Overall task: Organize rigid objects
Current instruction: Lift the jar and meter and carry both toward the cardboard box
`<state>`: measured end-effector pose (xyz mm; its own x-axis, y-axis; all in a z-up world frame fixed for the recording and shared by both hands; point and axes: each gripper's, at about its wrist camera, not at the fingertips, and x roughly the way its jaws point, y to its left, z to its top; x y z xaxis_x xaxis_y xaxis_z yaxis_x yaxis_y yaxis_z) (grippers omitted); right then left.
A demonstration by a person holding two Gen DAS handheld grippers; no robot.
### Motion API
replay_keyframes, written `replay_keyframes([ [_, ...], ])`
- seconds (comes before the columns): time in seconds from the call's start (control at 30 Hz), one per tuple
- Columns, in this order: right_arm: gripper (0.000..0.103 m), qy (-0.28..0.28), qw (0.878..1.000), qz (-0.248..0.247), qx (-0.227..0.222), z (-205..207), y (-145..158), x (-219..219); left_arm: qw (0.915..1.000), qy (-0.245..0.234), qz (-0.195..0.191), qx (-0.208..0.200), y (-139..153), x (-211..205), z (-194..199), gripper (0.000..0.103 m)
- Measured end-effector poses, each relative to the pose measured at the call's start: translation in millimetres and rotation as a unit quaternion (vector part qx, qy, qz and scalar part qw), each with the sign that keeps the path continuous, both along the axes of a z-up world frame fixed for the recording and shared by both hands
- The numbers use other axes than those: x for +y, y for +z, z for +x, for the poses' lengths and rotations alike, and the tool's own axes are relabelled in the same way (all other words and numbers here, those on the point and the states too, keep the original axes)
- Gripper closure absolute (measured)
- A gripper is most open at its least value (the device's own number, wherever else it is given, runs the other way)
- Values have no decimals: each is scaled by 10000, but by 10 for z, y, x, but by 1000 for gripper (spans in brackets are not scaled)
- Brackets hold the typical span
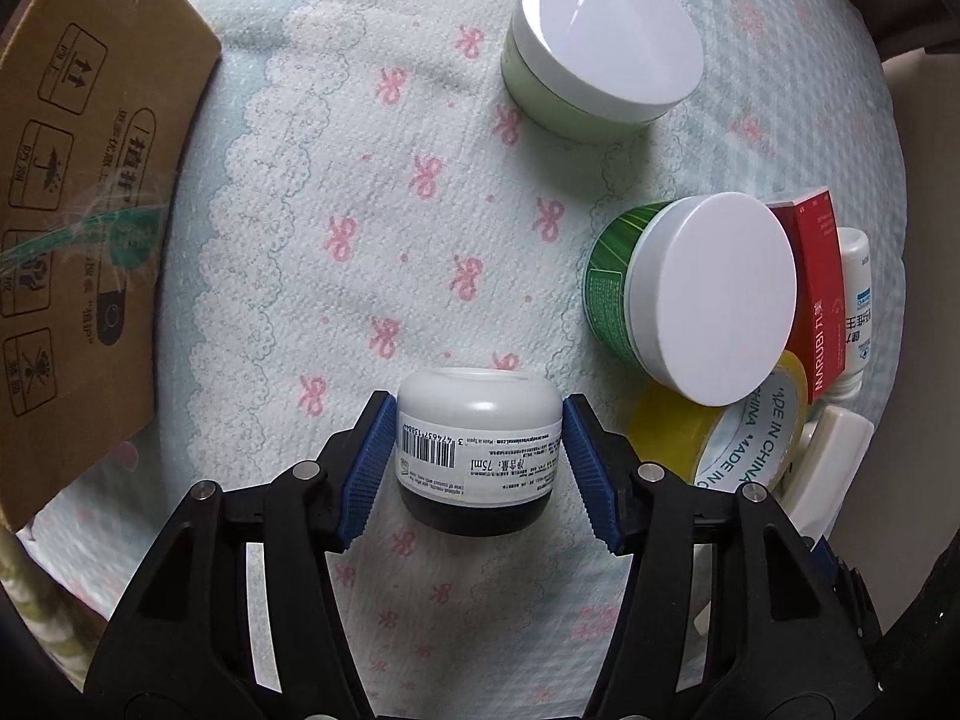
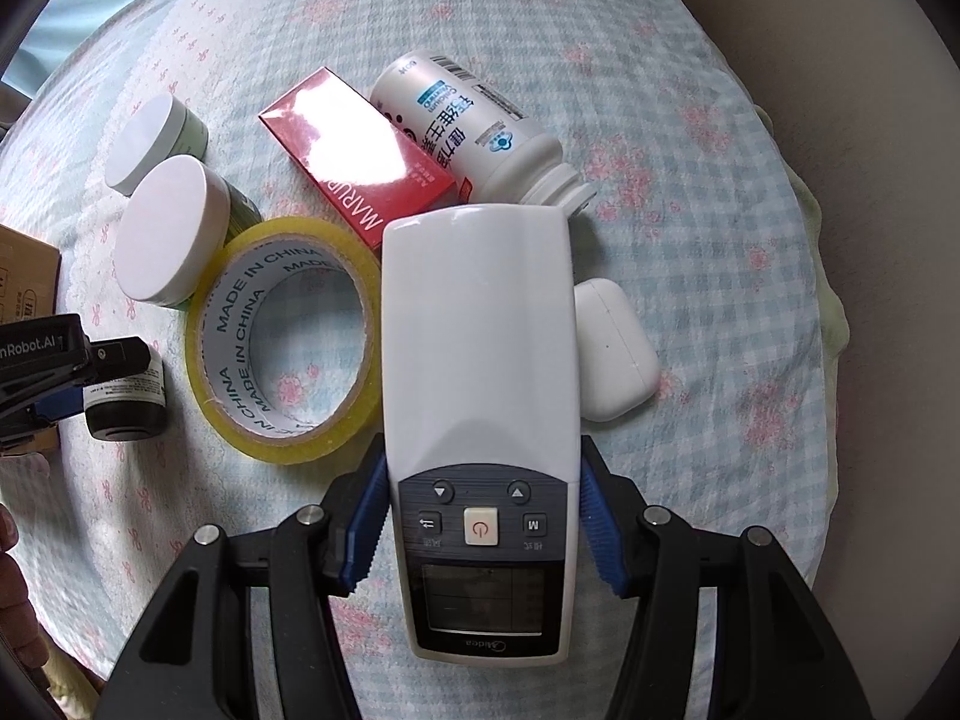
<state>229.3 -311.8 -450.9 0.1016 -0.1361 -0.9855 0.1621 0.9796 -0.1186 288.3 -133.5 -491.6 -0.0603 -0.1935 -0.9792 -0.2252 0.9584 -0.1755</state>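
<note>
A small white jar with a dark lid (image 1: 474, 450) lies on the flowered cloth (image 1: 360, 210), and my left gripper (image 1: 480, 414) is shut on it, one blue pad against each side. The right wrist view shows the same jar (image 2: 126, 402) at the far left under that gripper. My right gripper (image 2: 483, 468) is shut on a white remote control (image 2: 480, 330), gripping it beside its buttons. The remote hangs above the cloth, screen end towards the camera.
Under and around the remote lie a yellow tape roll (image 2: 222, 324), a red box (image 2: 360, 162), a white pill bottle (image 2: 468, 126) and a white earbud case (image 2: 612, 348). Two white-lidded jars (image 1: 600, 36) (image 1: 708, 294) stand right of the left gripper. A cardboard box (image 1: 78, 210) lies left.
</note>
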Motion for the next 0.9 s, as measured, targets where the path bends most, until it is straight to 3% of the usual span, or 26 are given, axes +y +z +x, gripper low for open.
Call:
replay_keyframes([
  [0.2, 50, -38, 10000, -34, -44, 11, -59, 0, 10000, -35, -50, -35, 12, -82, 119, 50],
  [0.33, 50, -38, 9999, -60, -137, 40, 70, -2, 9998, 33, -99, -193, 178, -15, 129, 50],
  [0.63, 50, 189, 9983, 31, -545, 30, 702, 105, 9958, -115, -212, -888, 1057, 165, 158, 50],
  [0.9, 50, 781, 9904, 55, -1144, 141, 1427, 523, 9854, -167, -261, -1676, 1767, 766, 110, 50],
])
